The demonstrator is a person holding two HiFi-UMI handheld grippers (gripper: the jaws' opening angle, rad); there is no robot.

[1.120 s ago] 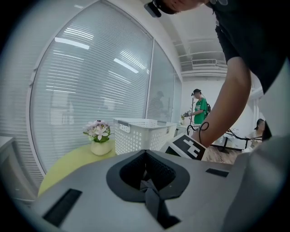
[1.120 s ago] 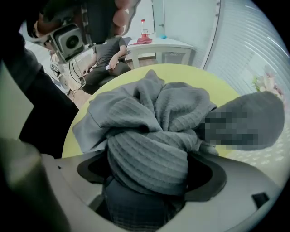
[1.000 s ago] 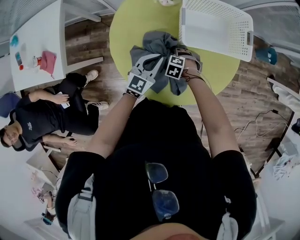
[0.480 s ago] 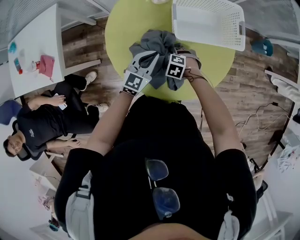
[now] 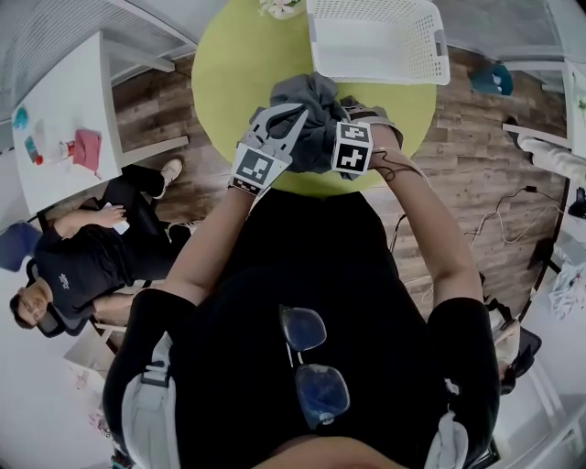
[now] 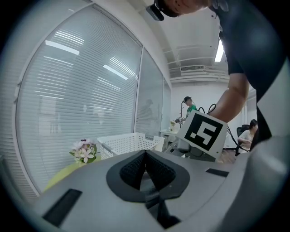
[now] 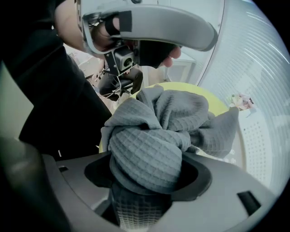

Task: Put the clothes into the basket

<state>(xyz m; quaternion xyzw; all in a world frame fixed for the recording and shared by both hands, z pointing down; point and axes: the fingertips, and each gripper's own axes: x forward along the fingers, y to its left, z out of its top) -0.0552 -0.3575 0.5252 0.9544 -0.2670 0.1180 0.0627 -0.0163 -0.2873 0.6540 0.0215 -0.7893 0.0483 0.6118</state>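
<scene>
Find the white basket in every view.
Head view: white basket top centre, on the green table.
Left gripper view: left of centre, behind the left tool.
Right gripper view: perforated wall at right edge, past the grey garment.
Shared landmark: flower bunch beside the basket.

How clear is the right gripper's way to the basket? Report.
Probably yes: the right gripper, shut on the grey cloth, is just short of the white basket, and nothing stands between them.

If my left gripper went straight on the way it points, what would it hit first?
Probably the white laundry basket: it stands straight ahead of the left gripper, beyond its closed jaws, with nothing visible between. Depth is unclear, and the grey cloth lies near the tips.
</scene>
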